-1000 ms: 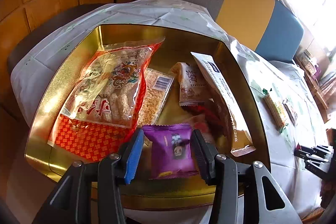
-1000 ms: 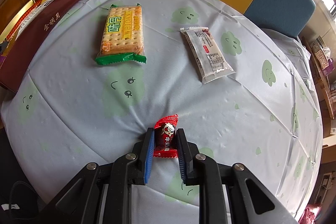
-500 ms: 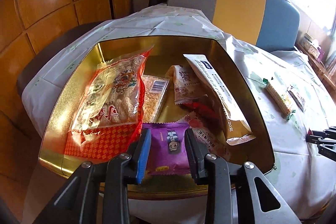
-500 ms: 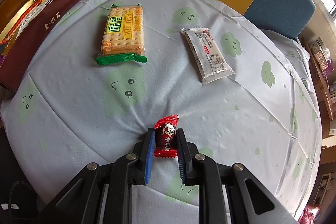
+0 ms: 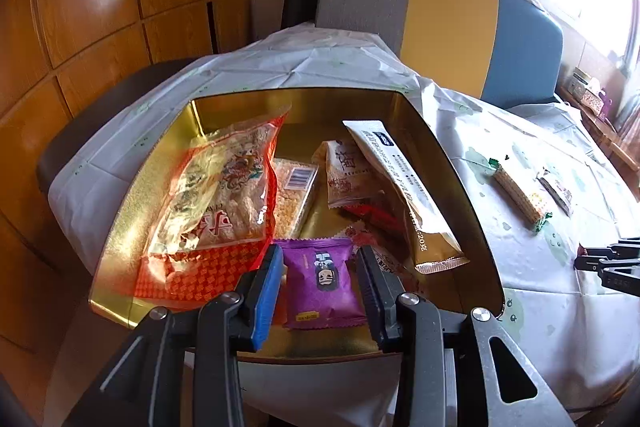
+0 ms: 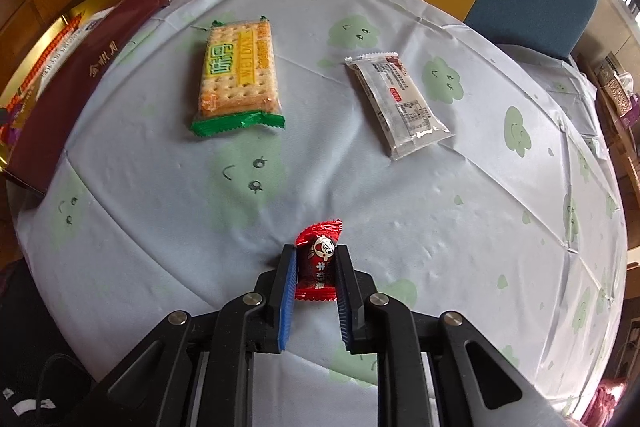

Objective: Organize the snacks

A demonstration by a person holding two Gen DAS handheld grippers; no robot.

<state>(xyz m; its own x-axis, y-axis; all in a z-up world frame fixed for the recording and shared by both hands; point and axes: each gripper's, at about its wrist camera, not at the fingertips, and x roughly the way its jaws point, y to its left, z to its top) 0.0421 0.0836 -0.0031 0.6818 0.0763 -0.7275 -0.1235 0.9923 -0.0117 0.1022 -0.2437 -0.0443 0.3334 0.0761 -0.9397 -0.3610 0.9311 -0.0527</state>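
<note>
The right gripper point(image 6: 316, 277) is clamped on a small red milk candy point(image 6: 318, 263), low in the frame, its pads pressing both sides of the wrapper just above the tablecloth point(image 6: 400, 187). The job now looks like carrying it over to the gold tin point(image 5: 452, 155) at the far left edge; best to keep the squeeze light and clear the maroon wall before letting go. The left gripper point(image 5: 318, 275) sits part-open around a purple snack pack point(image 5: 322, 281) at the tin's near edge, with slight gaps at both sides, so I judge it not gripped. A cracker packet point(image 6: 238, 75) and a white bar point(image 6: 400, 103) lie upper centre, well apart. Beyond: wooden panelling, a grey-yellow-blue bench, a bright window.
</note>
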